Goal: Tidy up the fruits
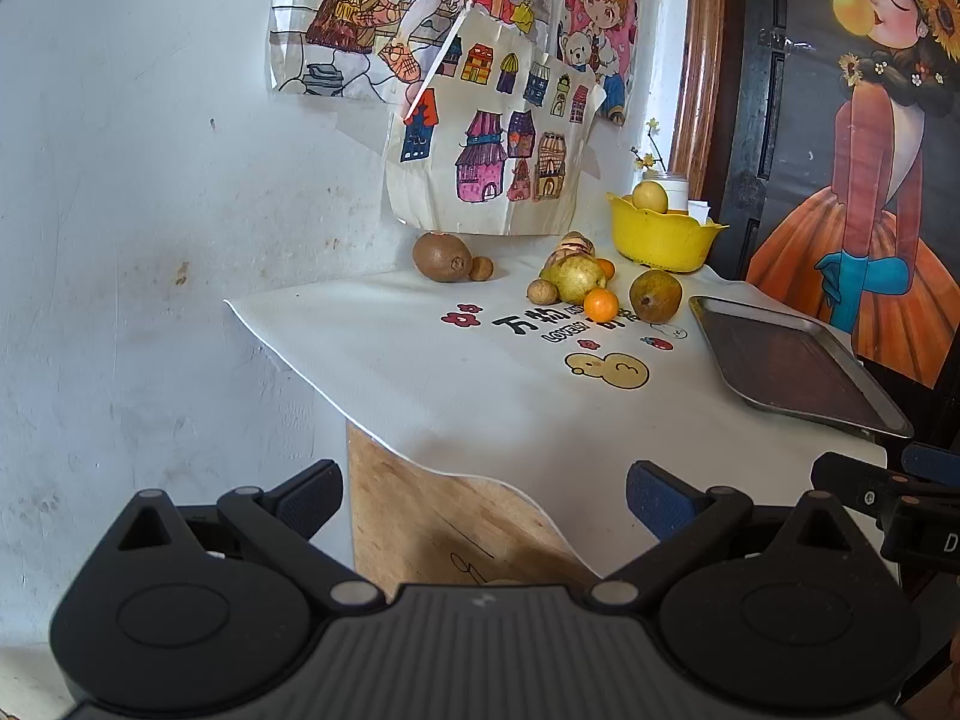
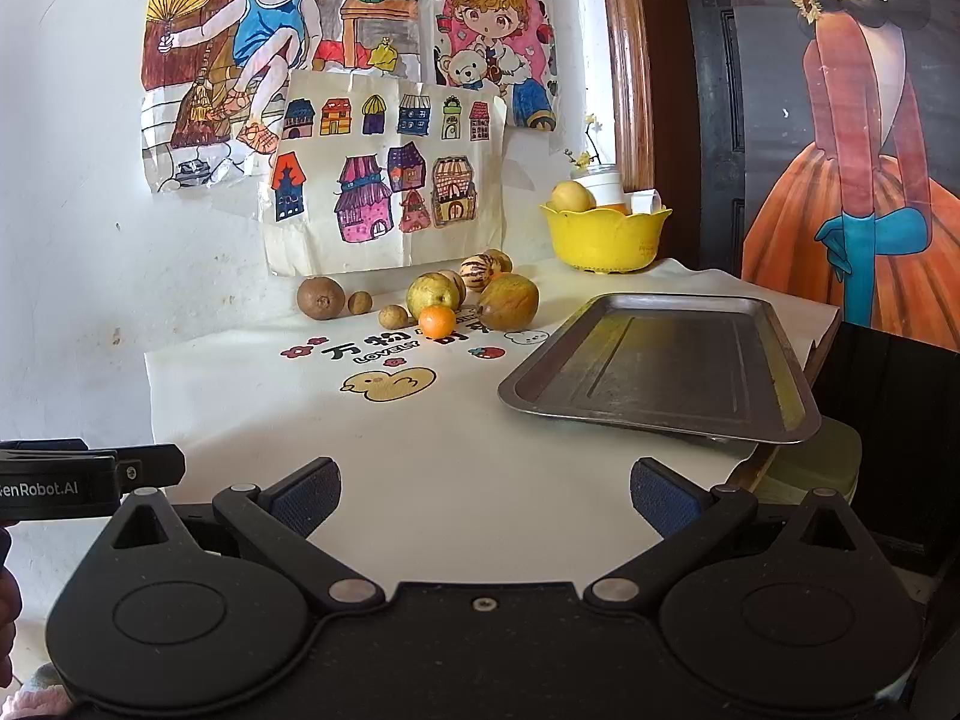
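Note:
Several fruits lie at the back of the white cloth: a brown kiwi (image 1: 442, 257) (image 2: 321, 298), a green pear (image 1: 573, 279) (image 2: 432, 296), a small orange (image 1: 600, 305) (image 2: 437, 321), a brownish pear (image 1: 655, 296) (image 2: 509, 301) and a striped fruit (image 2: 477, 271). A yellow bowl (image 1: 660, 237) (image 2: 603, 237) holds a yellow fruit. An empty metal tray (image 1: 792, 360) (image 2: 660, 366) lies on the right. My left gripper (image 1: 483, 498) is open and empty at the table's near edge. My right gripper (image 2: 483, 495) is open and empty over the near cloth.
Small brown nuts (image 1: 480, 269) (image 2: 393, 316) lie among the fruits. A white jar (image 2: 603, 183) stands behind the bowl. Drawings hang on the white wall (image 1: 150, 180). A dark door with a painted girl (image 2: 870, 180) is on the right.

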